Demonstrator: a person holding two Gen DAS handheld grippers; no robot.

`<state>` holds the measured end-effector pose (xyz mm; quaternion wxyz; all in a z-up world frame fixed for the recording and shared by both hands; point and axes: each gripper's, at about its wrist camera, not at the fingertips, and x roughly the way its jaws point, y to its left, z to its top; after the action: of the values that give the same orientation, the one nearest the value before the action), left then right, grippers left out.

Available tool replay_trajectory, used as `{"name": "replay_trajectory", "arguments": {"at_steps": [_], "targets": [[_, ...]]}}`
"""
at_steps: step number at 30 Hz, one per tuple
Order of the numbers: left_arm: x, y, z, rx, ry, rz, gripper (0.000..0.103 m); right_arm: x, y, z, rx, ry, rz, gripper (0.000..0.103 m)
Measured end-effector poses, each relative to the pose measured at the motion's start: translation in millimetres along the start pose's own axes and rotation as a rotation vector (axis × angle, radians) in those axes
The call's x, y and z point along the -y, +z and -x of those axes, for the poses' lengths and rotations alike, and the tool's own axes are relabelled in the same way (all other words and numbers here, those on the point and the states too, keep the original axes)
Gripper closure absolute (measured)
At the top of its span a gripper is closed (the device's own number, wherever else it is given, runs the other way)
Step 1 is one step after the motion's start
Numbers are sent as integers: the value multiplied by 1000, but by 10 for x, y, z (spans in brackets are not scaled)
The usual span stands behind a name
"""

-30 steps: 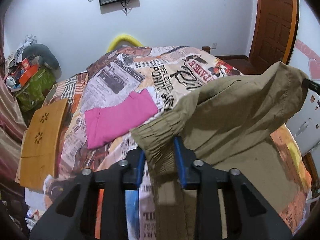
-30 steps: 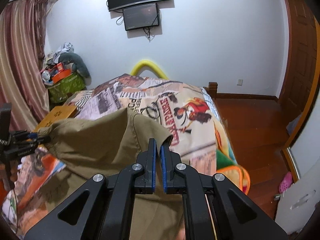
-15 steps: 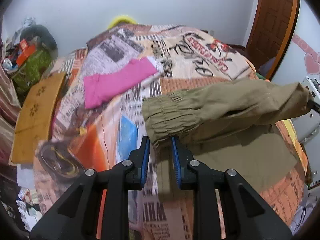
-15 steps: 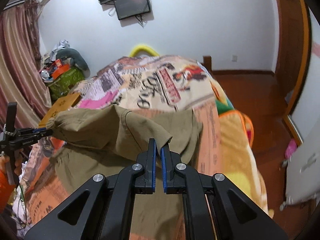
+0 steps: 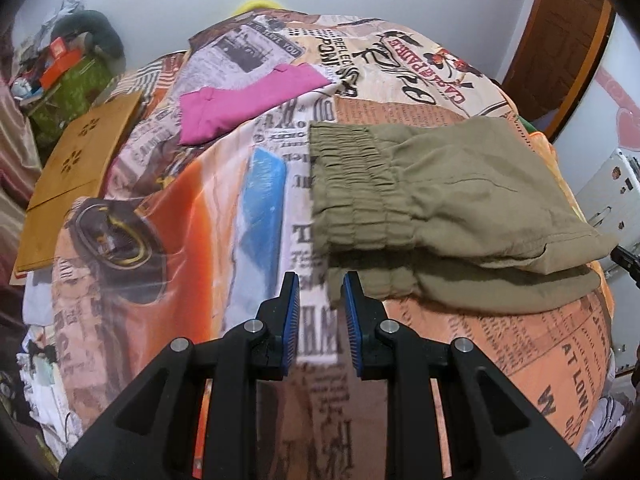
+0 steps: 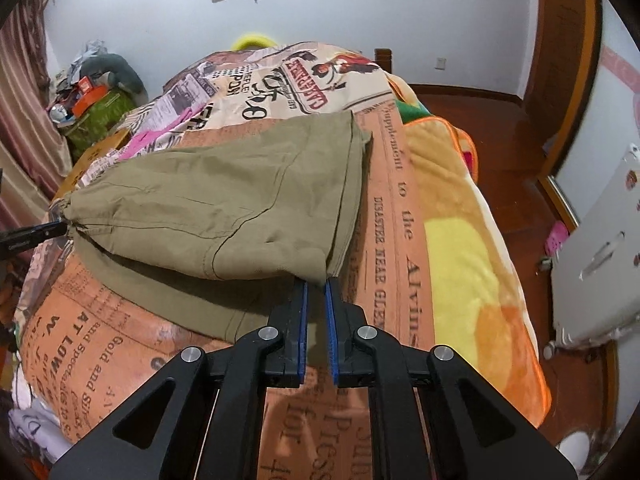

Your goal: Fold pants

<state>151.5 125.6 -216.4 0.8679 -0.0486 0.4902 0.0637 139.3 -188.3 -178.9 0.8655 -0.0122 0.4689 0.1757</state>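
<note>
Releasing is the step now: my left gripper stands with its jaws apart and empty just short of the elastic waistband, while my right gripper has its jaws nearly closed at the corner of the olive pants, though whether they grip cloth I cannot tell. The pants lie doubled over on the newspaper-print bed cover. To finish well, I judge I should draw both back low and straight, without snagging the top layer.
</note>
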Motion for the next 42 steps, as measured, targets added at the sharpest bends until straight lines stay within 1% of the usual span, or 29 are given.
{"name": "replay_trajectory", "arguments": {"at_steps": [3,5,6,7,8,9,10,11,13,15,16,18,20,26,27,29,32,34,38,42], "targets": [[-7,0,135,29,20,-13,80,19,-38,96,-1,-3,-30,95],[20,15,245,55,21,-27,77,20,-54,185,18,-20,-43,90],[36,27,285,65,22,-36,72,9,-65,197,24,-30,-40,79],[69,42,331,78,23,-49,65,-10,-66,242,37,-45,-32,66],[123,60,386,92,23,-72,61,-40,-66,292,56,-53,-18,61],[173,79,427,102,23,-90,53,-78,-59,334,74,-54,-1,57],[255,97,484,121,22,-118,46,-110,-44,358,84,-52,13,57],[325,116,518,135,18,-142,43,-144,-20,368,88,-49,27,56],[451,139,546,146,12,-183,32,-232,36,385,90,-42,54,46],[598,153,539,150,7,-228,27,-314,80,388,101,-28,74,39],[671,154,516,146,6,-251,27,-368,111,387,109,-13,87,34],[807,153,432,123,20,-302,27,-463,151,357,116,3,108,29],[925,141,317,92,32,-351,27,-536,173,323,116,15,125,29],[1169,54,-89,-13,63,-493,27,-754,184,82,63,52,195,29],[1209,32,-124,-21,71,-510,27,-774,172,58,63,54,202,29],[1266,4,-223,-36,93,-552,27,-831,147,-51,31,60,222,29],[1342,-13,-246,-22,120,-594,27,-910,104,-145,-1,72,254,29],[1368,25,-217,-4,115,-598,27,-957,90,-192,-14,80,275,29],[1351,165,-155,20,84,-573,27,-1058,88,-297,-39,97,305,29],[1315,294,-135,20,52,-538,27,-1171,124,-399,-55,119,330,29]]}}
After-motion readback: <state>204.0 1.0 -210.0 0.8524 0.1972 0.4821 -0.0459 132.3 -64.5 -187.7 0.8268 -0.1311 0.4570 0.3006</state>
